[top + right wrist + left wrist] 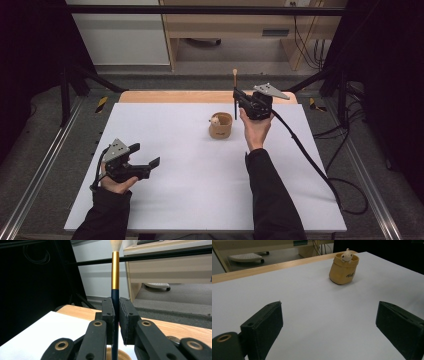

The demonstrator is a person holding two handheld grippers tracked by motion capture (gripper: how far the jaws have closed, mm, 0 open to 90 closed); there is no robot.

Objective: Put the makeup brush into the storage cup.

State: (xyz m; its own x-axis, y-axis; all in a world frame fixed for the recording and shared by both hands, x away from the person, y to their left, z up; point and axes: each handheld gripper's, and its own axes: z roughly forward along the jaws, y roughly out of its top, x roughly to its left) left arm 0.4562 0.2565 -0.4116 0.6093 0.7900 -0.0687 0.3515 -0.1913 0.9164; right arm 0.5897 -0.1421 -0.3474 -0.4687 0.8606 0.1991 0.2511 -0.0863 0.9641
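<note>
A small tan cup (pixel 220 126) with a pale toy figure (pixel 215 120) in it stands on the white table (pixel 190 170), right of centre toward the back. My right gripper (pixel 235 96) is raised just right of the cup, shut on a brush (pixel 235 85) held upright, bristles up. The right gripper view has the brush (pixel 115 270), with dark handle, gold ferrule and pale tip, clamped between the jaws, and the cup's rim (pixel 125 355) below. My left gripper (pixel 146 156) rests open near the table's left front. The left gripper view looks at the cup (pixel 343 269) far ahead.
A wooden strip (pixel 200 96) edges the table's far side. Black frame bars (pixel 200 10) cross overhead and slant down at both sides. A cable (pixel 310 160) trails from the right gripper over the table's right edge. Light wooden furniture (pixel 240 25) stands beyond.
</note>
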